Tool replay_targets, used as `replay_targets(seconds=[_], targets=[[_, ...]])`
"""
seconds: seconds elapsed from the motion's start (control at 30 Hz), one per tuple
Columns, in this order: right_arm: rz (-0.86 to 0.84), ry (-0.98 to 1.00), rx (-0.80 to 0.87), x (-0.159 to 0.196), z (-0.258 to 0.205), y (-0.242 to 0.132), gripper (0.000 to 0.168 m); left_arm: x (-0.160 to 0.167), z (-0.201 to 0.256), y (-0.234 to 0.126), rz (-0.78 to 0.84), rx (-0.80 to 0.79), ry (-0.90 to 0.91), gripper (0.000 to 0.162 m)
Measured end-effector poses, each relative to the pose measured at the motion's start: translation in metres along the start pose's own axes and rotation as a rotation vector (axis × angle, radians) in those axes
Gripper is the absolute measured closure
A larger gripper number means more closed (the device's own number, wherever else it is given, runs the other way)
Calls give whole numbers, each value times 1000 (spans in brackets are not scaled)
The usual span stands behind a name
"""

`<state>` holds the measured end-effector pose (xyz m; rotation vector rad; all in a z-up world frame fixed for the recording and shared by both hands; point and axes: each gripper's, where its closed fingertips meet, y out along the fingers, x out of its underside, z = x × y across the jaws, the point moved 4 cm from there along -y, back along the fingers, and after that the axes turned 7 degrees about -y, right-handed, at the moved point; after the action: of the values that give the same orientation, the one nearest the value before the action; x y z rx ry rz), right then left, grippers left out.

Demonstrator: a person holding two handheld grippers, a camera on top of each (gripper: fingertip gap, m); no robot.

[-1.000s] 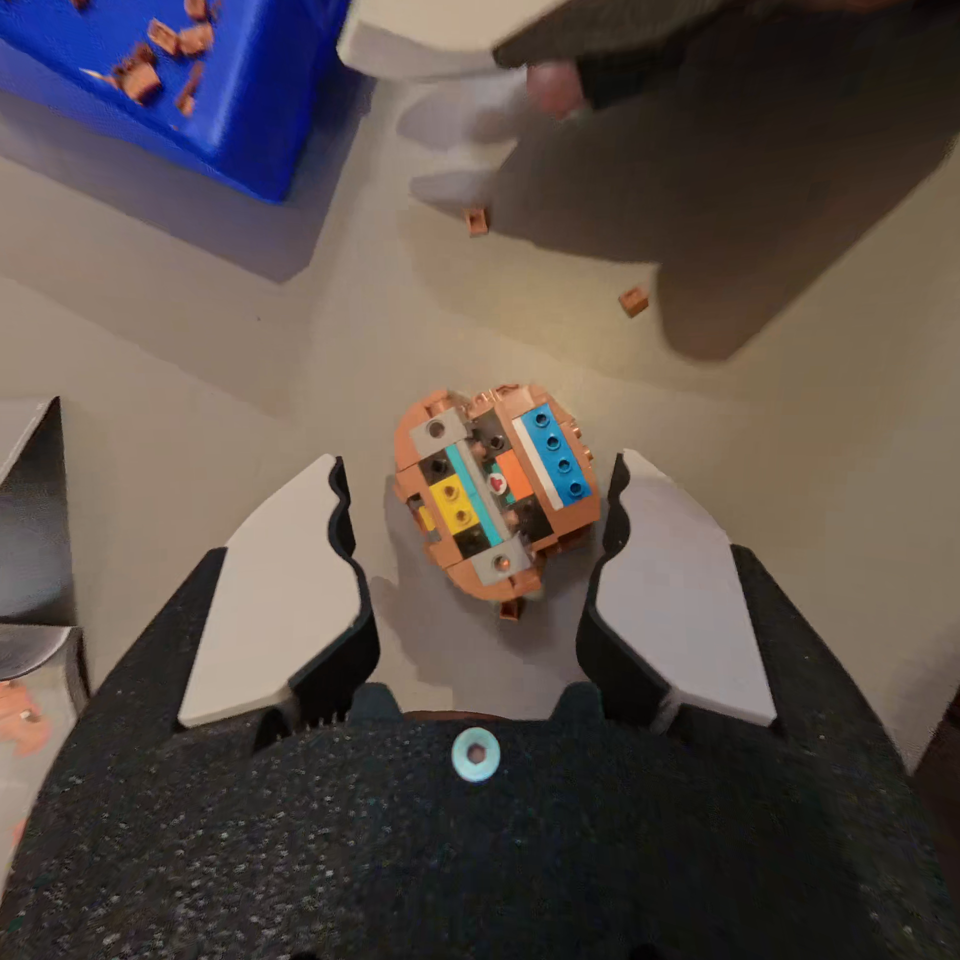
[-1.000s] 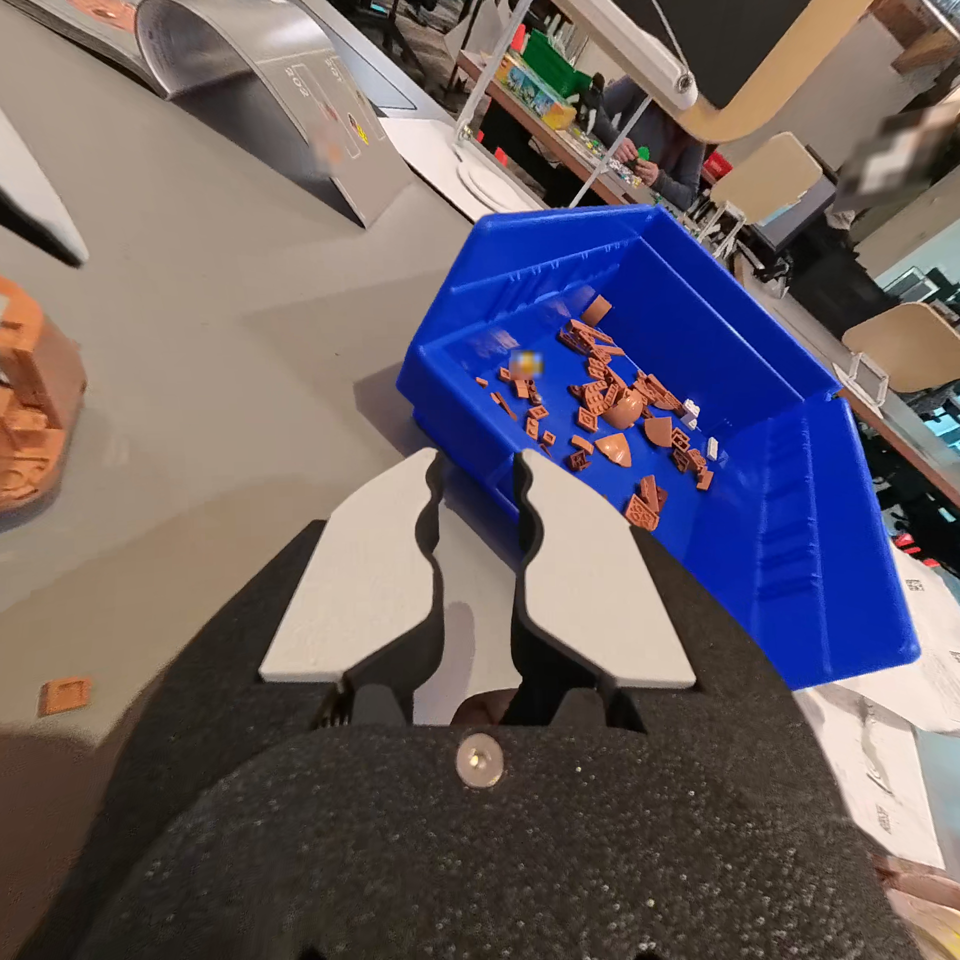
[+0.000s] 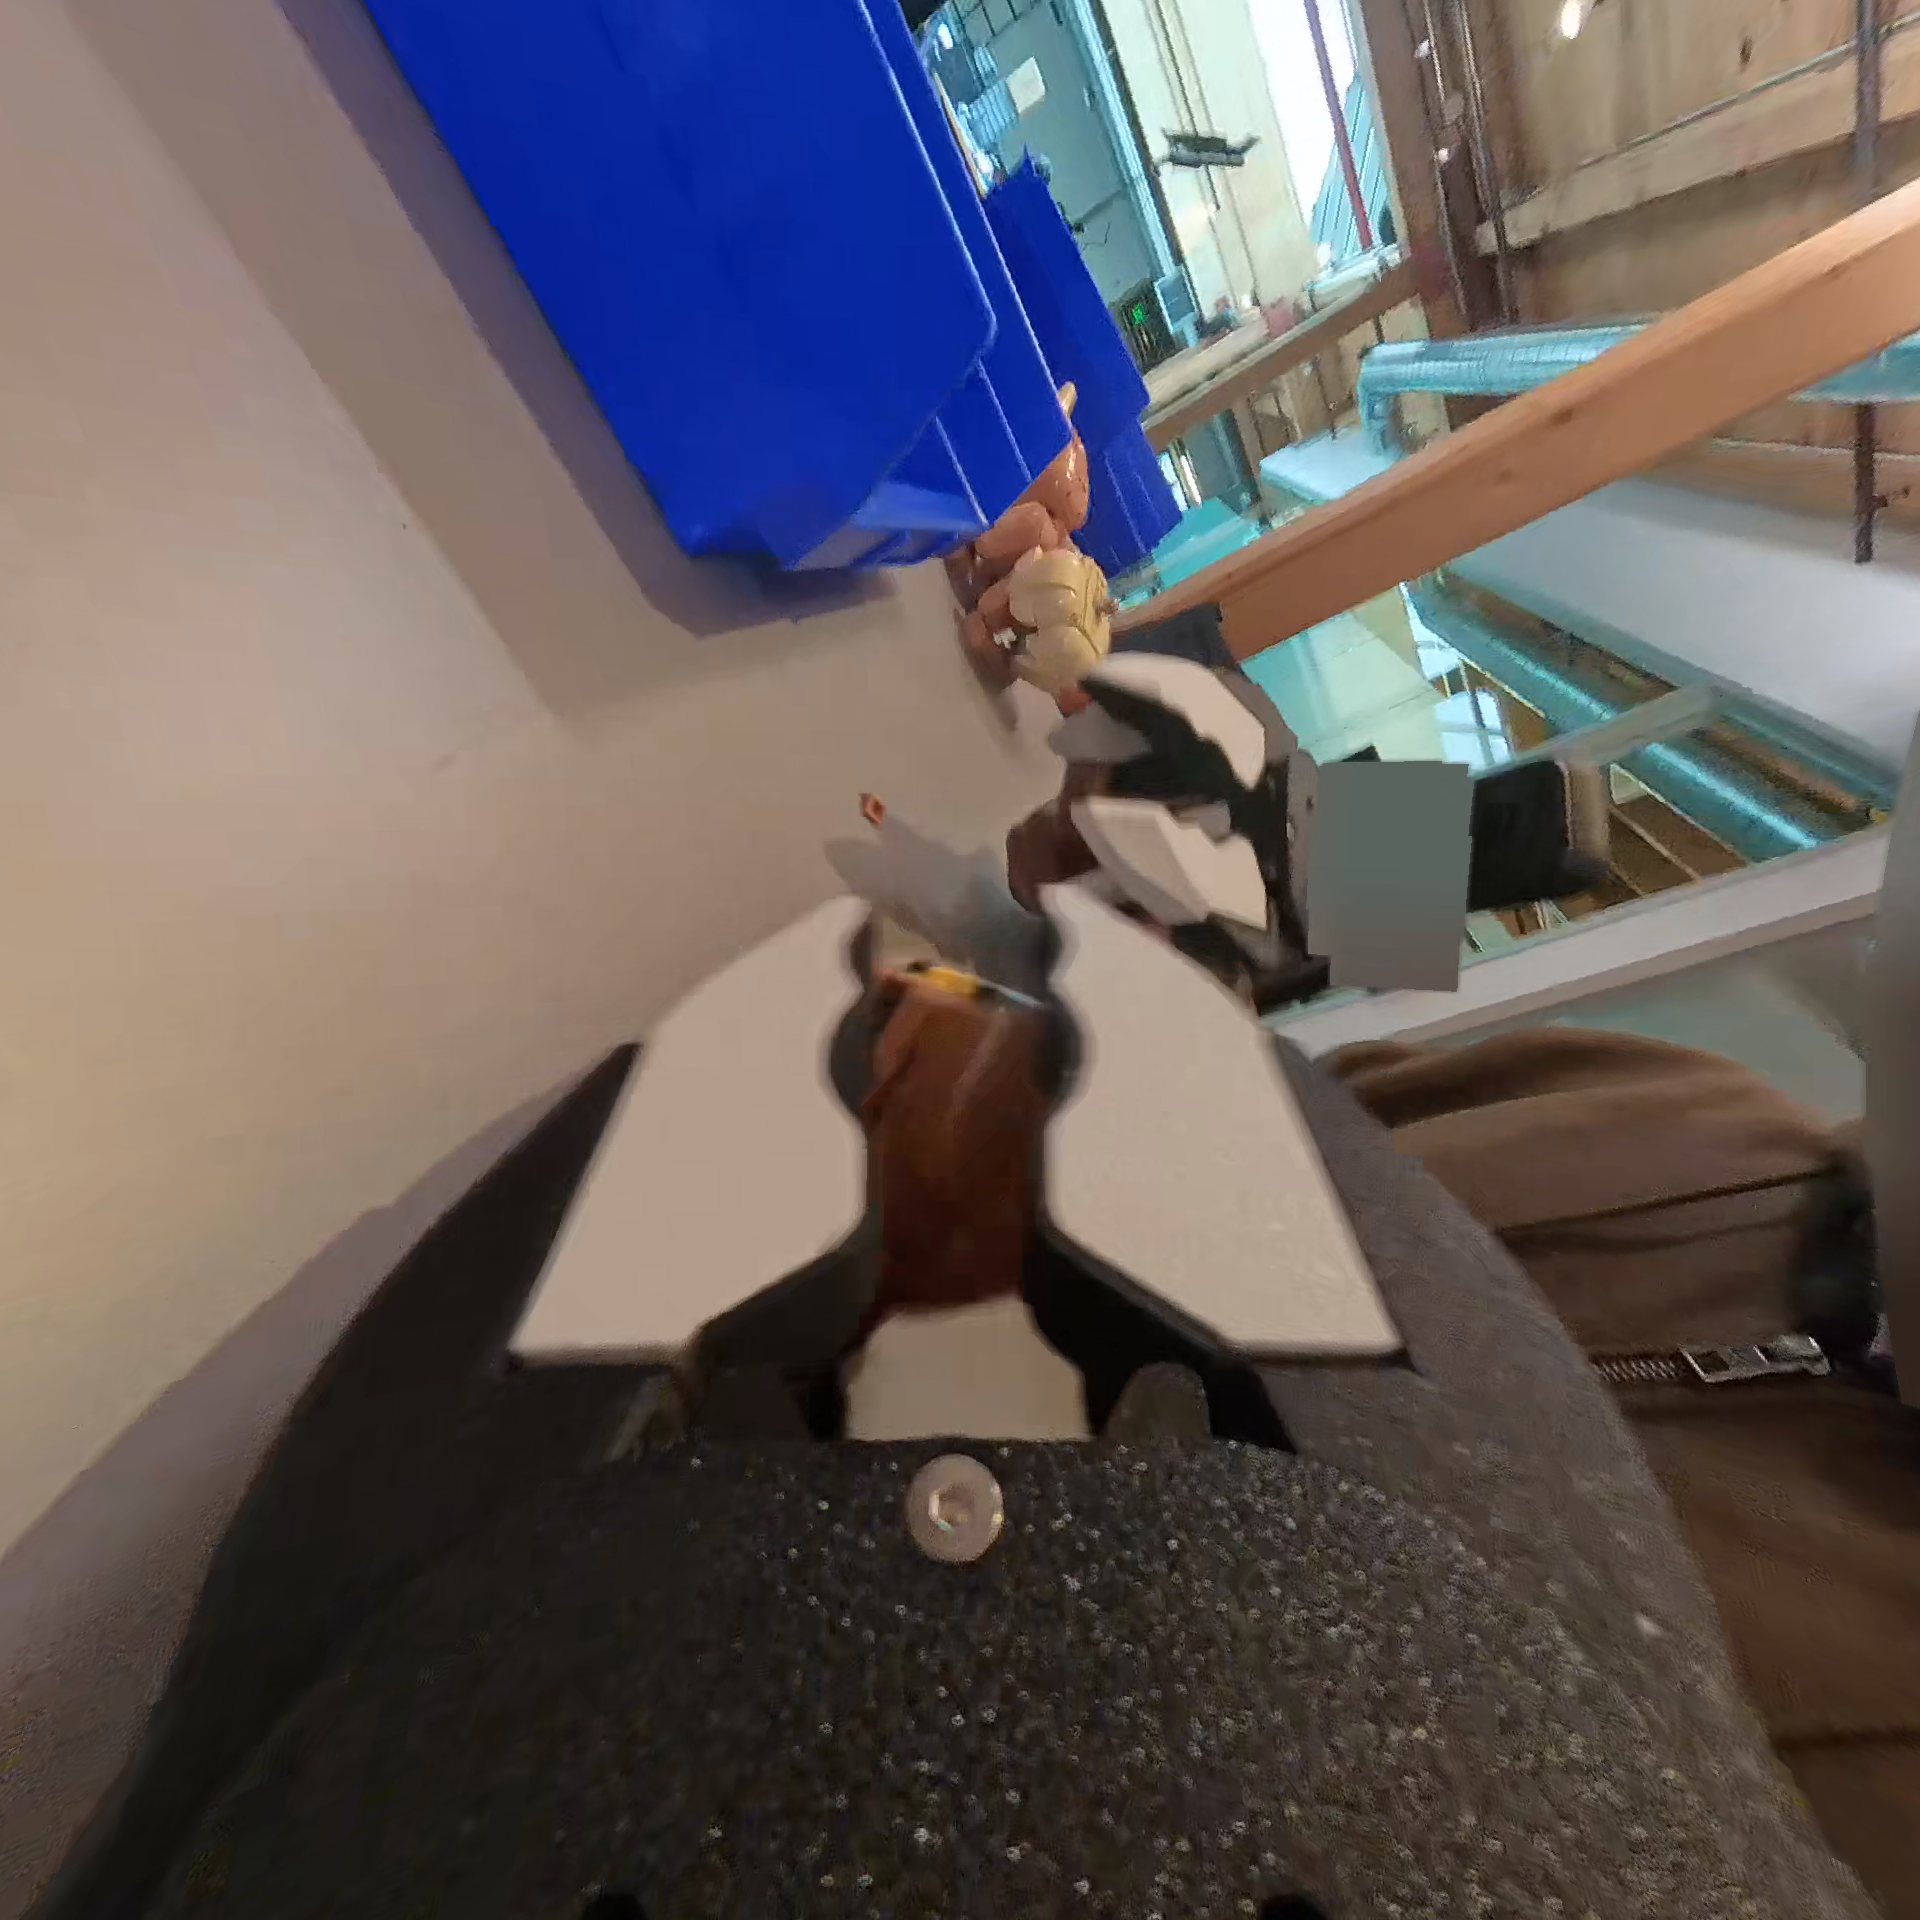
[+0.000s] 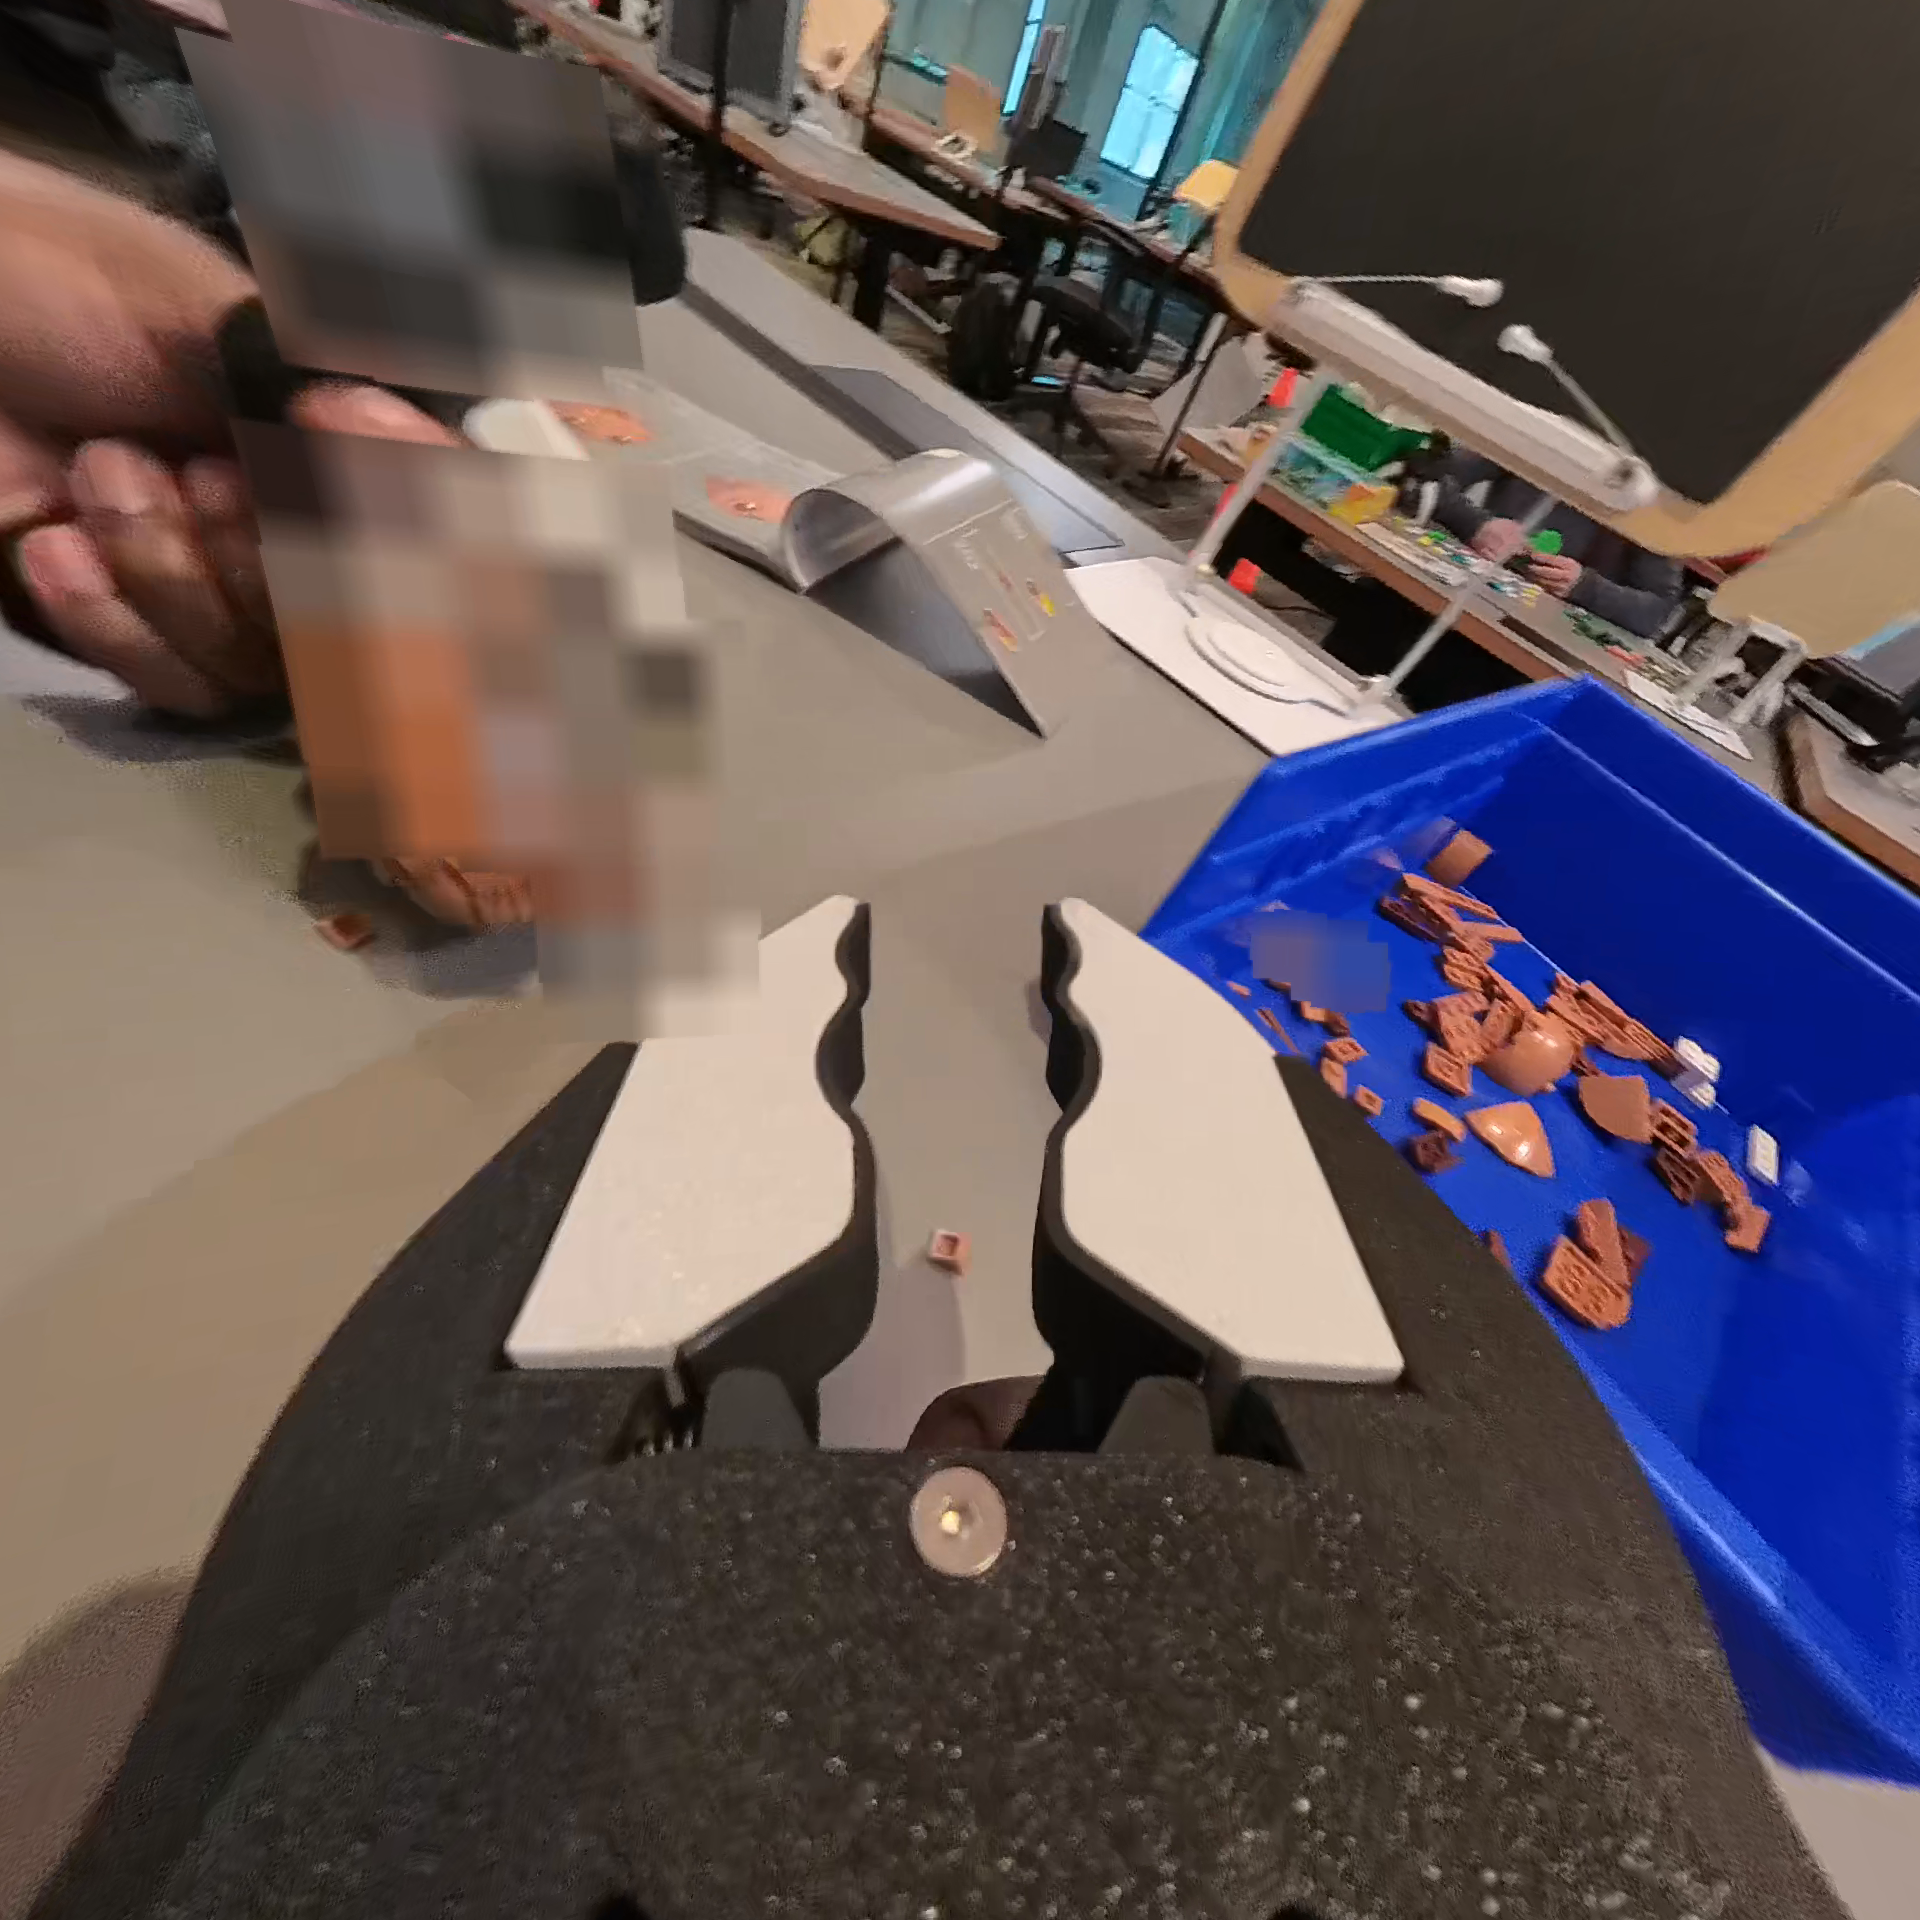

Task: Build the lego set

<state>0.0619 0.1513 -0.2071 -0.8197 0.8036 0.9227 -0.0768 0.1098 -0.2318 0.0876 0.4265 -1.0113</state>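
Brown and partly built, the model (image 3: pixel 951 1143) sits clamped between the fingers of the left hand-held gripper (image 3: pixel 956 935), lifted clear of the counter (image 3: pixel 312 831) and turned on its side, a yellow brick showing at its far end; holding it up like this probably presents a face for the next piece. Just beyond those fingertips, the right hand-held gripper (image 4: pixel 956 935) shows in the left wrist view, close to the model. In its own view its fingers stand moderately apart with nothing between them, hovering low over the counter, and a small brown piece (image 4: pixel 948 1247) lies on the surface directly below the gap, likely the next pick. Right of that gripper, the blue bin (image 4: pixel 1766 1455) holds loose brown plates, wedges and domed pieces, plus a few white ones. Ahead and left lie another loose brown piece (image 4: pixel 343 928) and, farther off, an open instruction booklet (image 4: pixel 883 540). Beyond the bin in the left wrist view, a tan and brown figure (image 3: pixel 1049 613) rests on the counter.
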Motion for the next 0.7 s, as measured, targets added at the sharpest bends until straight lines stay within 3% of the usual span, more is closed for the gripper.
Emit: replay_targets(seconds=[0.03, 0.07, 0.17, 0.3, 0.43, 0.5, 0.6, 0.7], targets=[[-10, -29, -23, 0, -7, 3, 136, -2, 0, -2, 18, -10, 13, 155], [-23, -68, -40, -1, -13, 5, 135, -2, 0, -3, 20, -25, 34, 153], [-64, -225, -42, 2, -29, 7, 136, 3, -3, -1, -19, -125, 124, 125], [-99, -278, -20, 7, -30, 0, 134, 9, 7, -4, -15, -139, 300, 114], [-102, -261, 21, 9, -25, -15, 134, 23, 30, -12, -69, -97, 662, 96], [-85, -255, 11, 9, -27, -21, 134, 30, 37, -14, -158, -145, 956, 86], [-64, -249, 16, 10, -27, -26, 134, 43, 45, -3, -417, -154, 1414, 82], [-47, -194, 17, 12, -20, -30, 134, 43, 41, 17, -750, -150, 1691, 78]])
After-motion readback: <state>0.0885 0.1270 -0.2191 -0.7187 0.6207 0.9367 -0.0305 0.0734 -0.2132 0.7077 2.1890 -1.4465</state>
